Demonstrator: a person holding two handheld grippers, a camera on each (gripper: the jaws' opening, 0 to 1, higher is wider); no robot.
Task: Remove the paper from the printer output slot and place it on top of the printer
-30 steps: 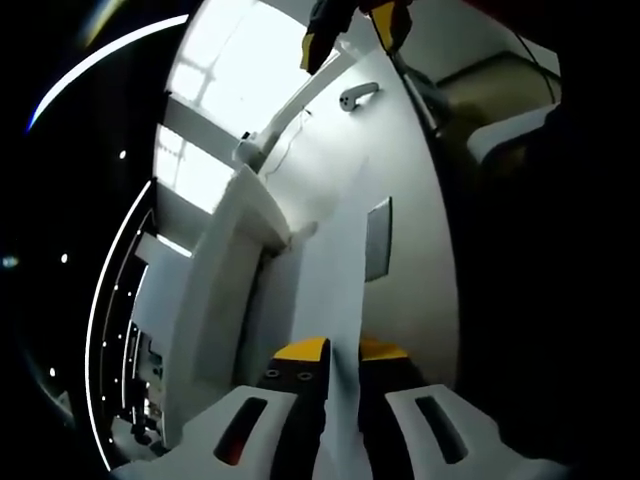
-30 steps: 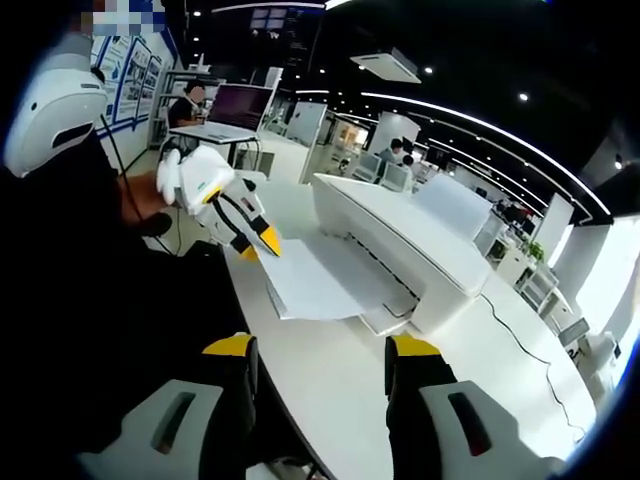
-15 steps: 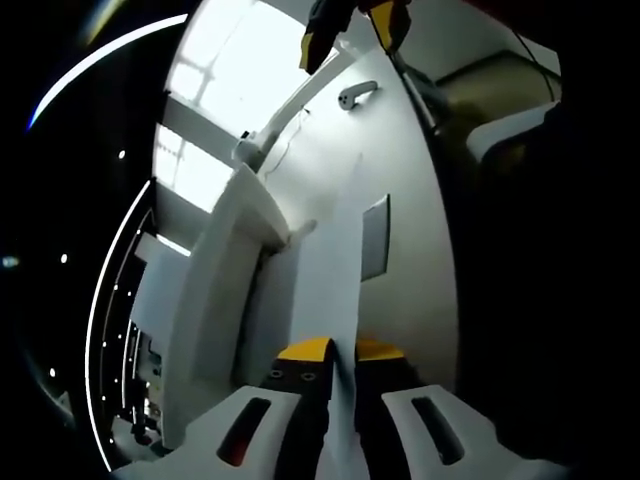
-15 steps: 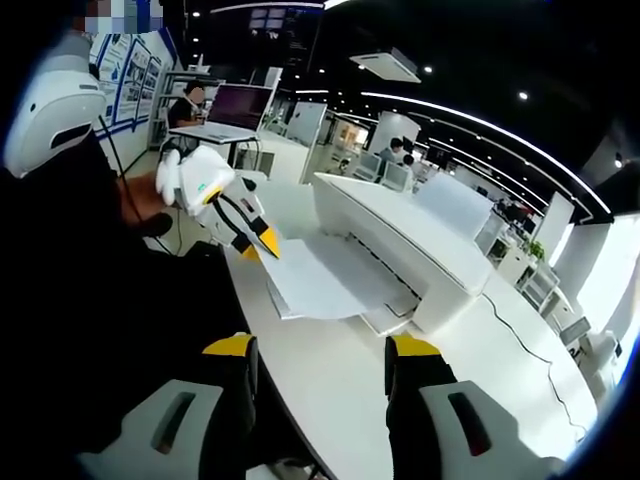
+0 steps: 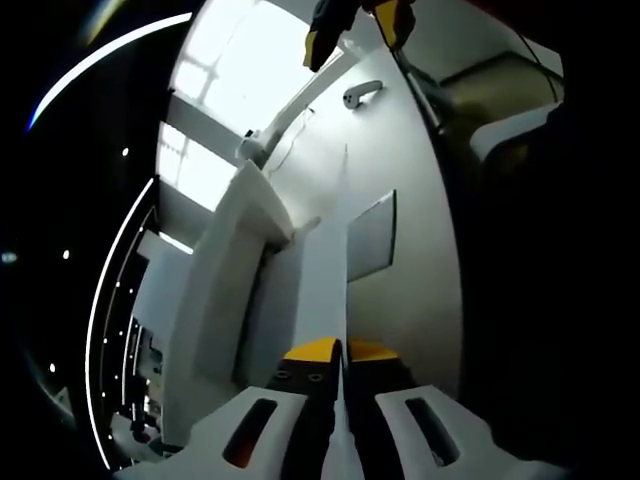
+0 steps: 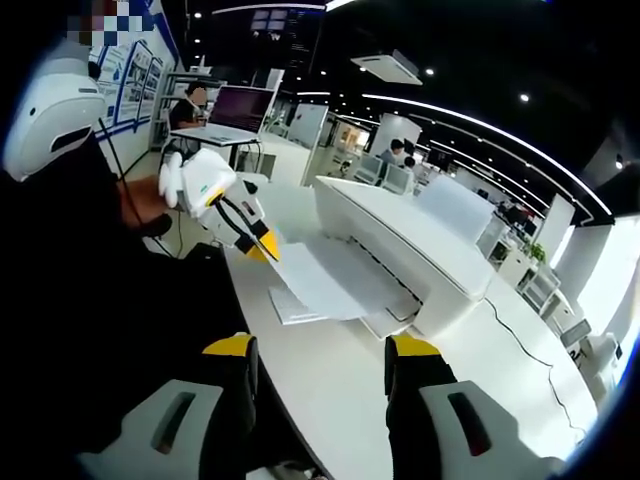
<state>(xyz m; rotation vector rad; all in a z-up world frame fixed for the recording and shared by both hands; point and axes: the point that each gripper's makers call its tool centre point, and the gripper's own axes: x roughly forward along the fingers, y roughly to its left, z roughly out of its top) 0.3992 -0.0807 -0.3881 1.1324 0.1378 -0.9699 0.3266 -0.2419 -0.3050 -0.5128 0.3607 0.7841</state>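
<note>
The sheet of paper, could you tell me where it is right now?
In the right gripper view the paper sits left of the printer, at its output slot, its near corner pinched by the left gripper.

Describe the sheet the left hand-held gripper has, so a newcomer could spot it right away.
Find the long white printer on the white table. At its front output tray lies a small stack of paper. The sheet is the top one, lifted off the stack at its near corner, where the left hand-held gripper pinches it with yellow tips.
</note>
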